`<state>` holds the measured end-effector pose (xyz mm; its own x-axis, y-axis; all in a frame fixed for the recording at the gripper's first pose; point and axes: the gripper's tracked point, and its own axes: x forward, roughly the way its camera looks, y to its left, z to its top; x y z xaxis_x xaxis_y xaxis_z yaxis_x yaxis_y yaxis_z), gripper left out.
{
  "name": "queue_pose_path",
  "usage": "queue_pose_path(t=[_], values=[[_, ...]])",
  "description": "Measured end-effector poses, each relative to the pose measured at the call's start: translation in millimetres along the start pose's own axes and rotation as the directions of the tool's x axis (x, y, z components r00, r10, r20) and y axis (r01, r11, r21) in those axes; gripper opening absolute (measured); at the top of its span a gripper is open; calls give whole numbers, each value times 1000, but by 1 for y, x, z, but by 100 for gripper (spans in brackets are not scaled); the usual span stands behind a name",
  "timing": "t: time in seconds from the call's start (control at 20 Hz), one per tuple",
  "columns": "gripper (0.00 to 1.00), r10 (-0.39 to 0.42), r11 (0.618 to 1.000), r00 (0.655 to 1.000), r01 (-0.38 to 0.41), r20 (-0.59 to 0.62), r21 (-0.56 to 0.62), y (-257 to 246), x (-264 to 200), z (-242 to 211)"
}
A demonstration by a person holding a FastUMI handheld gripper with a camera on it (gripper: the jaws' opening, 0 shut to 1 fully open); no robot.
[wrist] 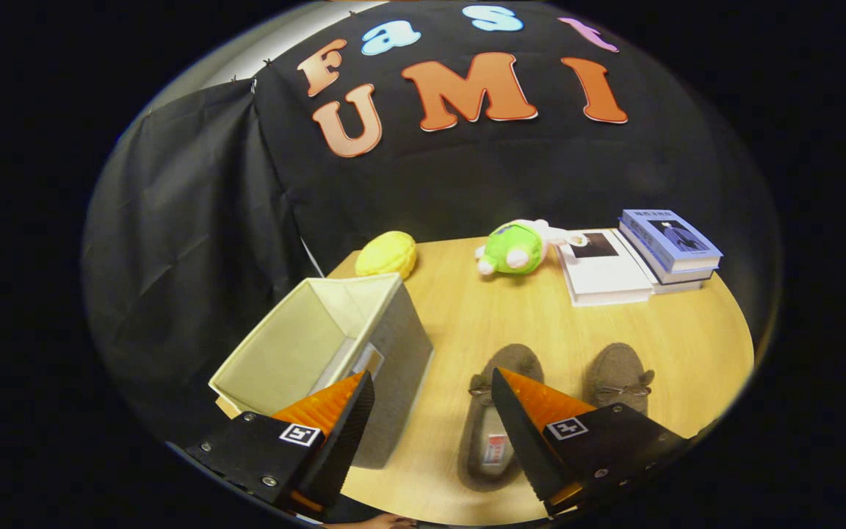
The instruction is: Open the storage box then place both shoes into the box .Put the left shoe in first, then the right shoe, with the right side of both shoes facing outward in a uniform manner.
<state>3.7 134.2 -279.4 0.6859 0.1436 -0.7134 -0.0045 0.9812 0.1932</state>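
Note:
A grey fabric storage box (393, 345) with a cream lining stands open-topped on the wooden table, left of the shoes. Two grey-brown slipper shoes lie side by side, toes pointing away: the left one (493, 411) with its insole showing, and the right one (617, 378) partly hidden behind my right finger. My gripper (432, 382) hovers above the table, open, with nothing between its orange-and-black fingers. Its left finger (335, 411) overlaps the box's near corner and its right finger (533, 411) overlaps the left shoe.
At the back of the table sit a yellow plush (386, 255), a green and white plush toy (518, 248), and a stack of books (636, 261). Black cloth walls close in behind and on the left. The table edge (742, 367) curves round on the right.

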Motion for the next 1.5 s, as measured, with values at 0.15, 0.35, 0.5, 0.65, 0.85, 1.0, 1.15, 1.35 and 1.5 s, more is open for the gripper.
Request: queue_pose_path(t=[0.15, 0.35, 0.5, 0.65, 0.85, 1.0, 1.15, 1.35, 1.5], values=[[94, -79, 997, 996, 78, -53, -13, -34, 5, -20], [86, -118, 993, 983, 117, -138, -14, -56, 11, -44], [78, -121, 993, 967, 119, -224, -21, -61, 21, -62], [67, -161, 987, 945, 159, -285, -31, -72, 33, -74], [52, -178, 982, 910, 187, -375, -11, -81, 52, -94], [44, -179, 981, 899, 192, -398, -9, -81, 58, -98], [32, -170, 983, 900, 183, -402, -6, -81, 61, -98], [8, -173, 978, 902, 204, -396, 36, -88, 58, -94], [4, -166, 975, 914, 208, -369, 77, -86, 54, -83]])
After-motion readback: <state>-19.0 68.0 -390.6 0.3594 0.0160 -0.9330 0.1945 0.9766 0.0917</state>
